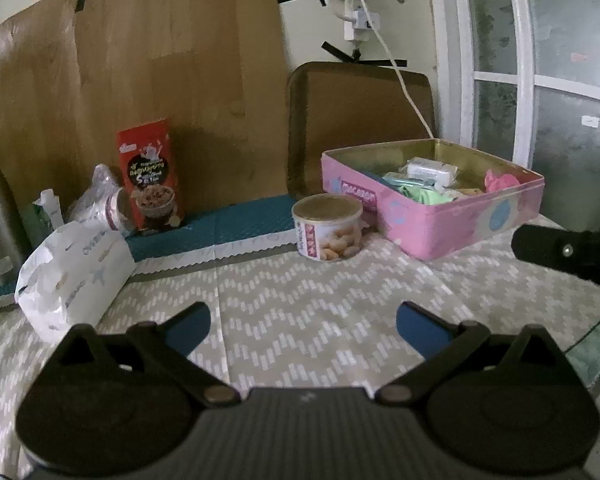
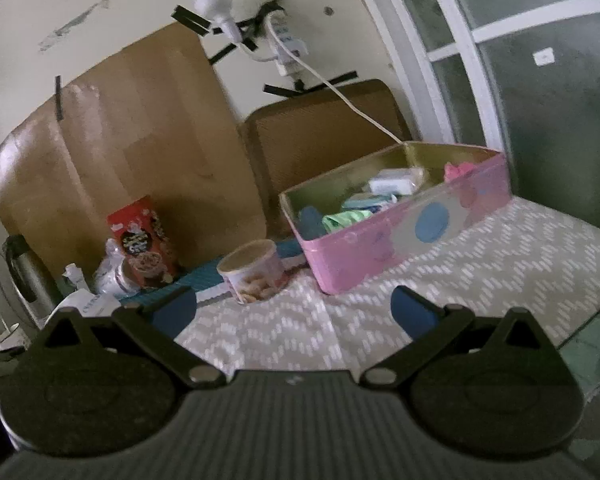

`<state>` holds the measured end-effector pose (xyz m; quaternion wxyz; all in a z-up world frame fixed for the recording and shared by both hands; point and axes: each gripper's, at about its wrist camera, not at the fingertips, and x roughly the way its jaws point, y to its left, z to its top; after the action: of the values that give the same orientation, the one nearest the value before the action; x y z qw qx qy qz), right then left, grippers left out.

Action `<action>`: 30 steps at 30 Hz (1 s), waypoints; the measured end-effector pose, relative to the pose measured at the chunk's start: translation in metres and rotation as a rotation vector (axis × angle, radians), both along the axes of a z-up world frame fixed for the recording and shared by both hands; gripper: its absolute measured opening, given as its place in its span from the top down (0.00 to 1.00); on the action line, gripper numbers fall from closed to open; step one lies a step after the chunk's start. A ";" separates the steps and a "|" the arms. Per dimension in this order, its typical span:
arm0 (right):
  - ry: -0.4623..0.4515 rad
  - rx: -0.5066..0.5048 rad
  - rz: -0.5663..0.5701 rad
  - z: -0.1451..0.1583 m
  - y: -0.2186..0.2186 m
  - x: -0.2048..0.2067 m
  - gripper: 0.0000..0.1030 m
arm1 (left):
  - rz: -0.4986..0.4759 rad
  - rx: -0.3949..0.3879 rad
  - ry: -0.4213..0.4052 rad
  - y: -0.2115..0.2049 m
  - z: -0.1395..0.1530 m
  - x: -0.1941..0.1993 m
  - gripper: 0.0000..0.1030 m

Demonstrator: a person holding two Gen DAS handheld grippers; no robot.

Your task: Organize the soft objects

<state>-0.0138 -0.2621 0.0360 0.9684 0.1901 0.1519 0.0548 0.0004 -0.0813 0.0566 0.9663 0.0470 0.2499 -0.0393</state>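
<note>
Left wrist view: the left gripper (image 1: 303,322) is being held with fingers apart and empty above the table (image 1: 340,292). Soft items are lying inside the pink tin (image 1: 452,224) toward the far right corner. The right gripper (image 2: 294,312) (also spread, nothing held) is being hovered nearby. Judging so, the white packet (image 1: 74,276) at the left edge is possibly being left for next; a gentle pinch would be needed.

Bare tablecloth (image 1: 300,300) ahead of both grippers, free passage. Round can (image 1: 327,227) just beside pink tin (image 1: 432,224) blocks its left corner. White bag (image 1: 74,272), red box (image 1: 150,176) crowd left edge.
</note>
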 end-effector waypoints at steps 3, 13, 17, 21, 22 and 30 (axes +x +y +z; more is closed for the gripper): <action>0.036 -0.004 -0.005 0.001 -0.005 0.000 0.00 | 0.000 0.014 -0.005 -0.007 0.001 -0.004 0.00; 0.020 -0.019 -0.036 0.002 -0.018 -0.018 0.00 | -0.037 0.022 0.004 -0.030 0.006 -0.020 0.00; 0.004 -0.015 -0.045 0.003 -0.025 -0.028 0.00 | -0.044 0.031 -0.006 -0.039 0.009 -0.029 0.00; -0.016 -0.020 -0.046 0.005 -0.028 -0.037 0.00 | -0.045 0.025 -0.005 -0.046 0.013 -0.038 0.00; -0.020 -0.020 -0.044 0.006 -0.029 -0.040 0.00 | -0.045 0.024 -0.004 -0.048 0.014 -0.041 0.00; -0.054 -0.020 -0.019 0.008 -0.034 -0.063 0.00 | -0.031 0.019 -0.010 -0.057 0.022 -0.067 0.00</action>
<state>-0.0763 -0.2959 0.0439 0.9744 0.1804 0.1246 0.0494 -0.0662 -0.1385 0.0789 0.9663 0.0604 0.2447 -0.0517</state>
